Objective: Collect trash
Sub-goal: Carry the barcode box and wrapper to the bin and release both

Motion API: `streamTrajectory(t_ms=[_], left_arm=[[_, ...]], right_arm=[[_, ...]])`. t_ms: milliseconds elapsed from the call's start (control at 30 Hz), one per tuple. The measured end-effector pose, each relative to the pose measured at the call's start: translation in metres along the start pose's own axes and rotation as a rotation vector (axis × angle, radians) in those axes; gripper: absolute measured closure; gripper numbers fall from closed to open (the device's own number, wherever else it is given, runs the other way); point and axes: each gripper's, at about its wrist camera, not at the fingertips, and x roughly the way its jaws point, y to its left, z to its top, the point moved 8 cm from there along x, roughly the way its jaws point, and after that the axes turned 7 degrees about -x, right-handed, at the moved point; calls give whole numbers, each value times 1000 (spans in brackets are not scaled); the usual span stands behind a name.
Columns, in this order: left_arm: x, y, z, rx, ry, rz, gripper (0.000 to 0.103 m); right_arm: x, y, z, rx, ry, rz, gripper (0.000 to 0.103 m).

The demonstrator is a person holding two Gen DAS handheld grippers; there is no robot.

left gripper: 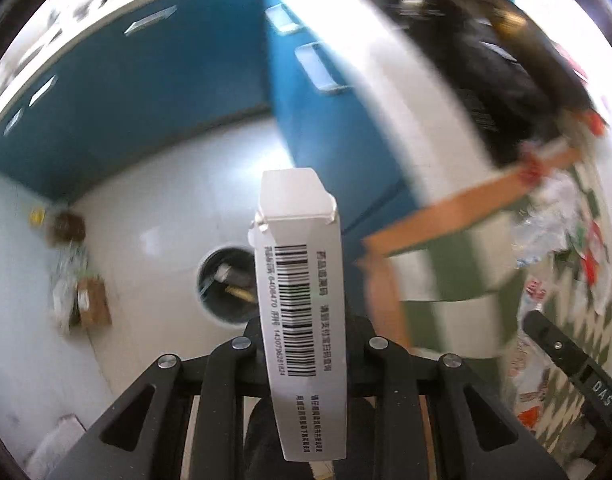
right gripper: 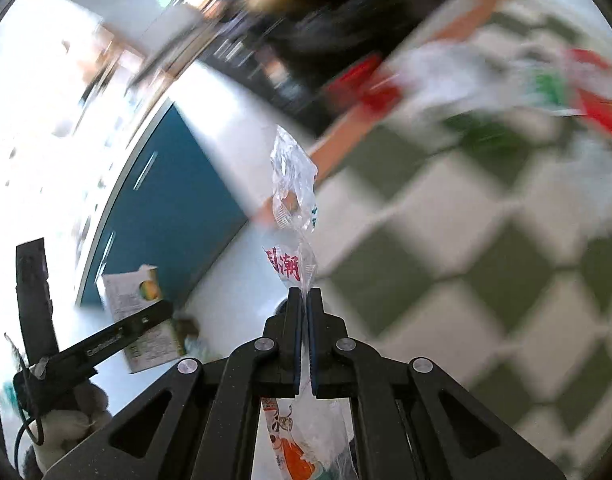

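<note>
My left gripper point(left gripper: 301, 332) is shut on a white cardboard box point(left gripper: 299, 280) with a barcode, held upright above the floor. Below and behind it a round trash bin point(left gripper: 225, 284) stands on the white floor with some trash inside. My right gripper point(right gripper: 304, 300) is shut on a clear plastic wrapper point(right gripper: 293, 200) with red print, which sticks up from the jaws and hangs down behind them. The left gripper point(right gripper: 105, 340) with its box point(right gripper: 133, 300) also shows in the right wrist view at lower left.
A table with a green-and-white checked cloth point(left gripper: 482, 264) point(right gripper: 486, 260) carries more wrappers and scraps point(left gripper: 546, 224). Blue cabinets point(left gripper: 145, 100) line the wall. A brown cardboard piece and litter point(left gripper: 85, 292) lie on the floor at left.
</note>
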Motion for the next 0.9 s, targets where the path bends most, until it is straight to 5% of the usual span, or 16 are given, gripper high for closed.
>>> streamTrajectory(t_ms=[233, 467, 667, 733, 800, 900], left_arm=[[134, 143, -8, -178, 133, 45, 84], [347, 219, -45, -318, 334, -40, 84], [484, 241, -81, -339, 479, -68, 82], [506, 242, -83, -351, 499, -93, 71], [516, 246, -85, -370, 493, -95, 39], [512, 253, -85, -370, 459, -75, 22]], right_arm=[[193, 64, -57, -79, 187, 3, 101], [431, 17, -146, 9, 402, -16, 101], [554, -21, -194, -31, 505, -45, 100], [579, -29, -203, -64, 539, -67, 98], [595, -32, -209, -80, 564, -73, 97], [607, -30, -203, -108, 578, -84, 81]])
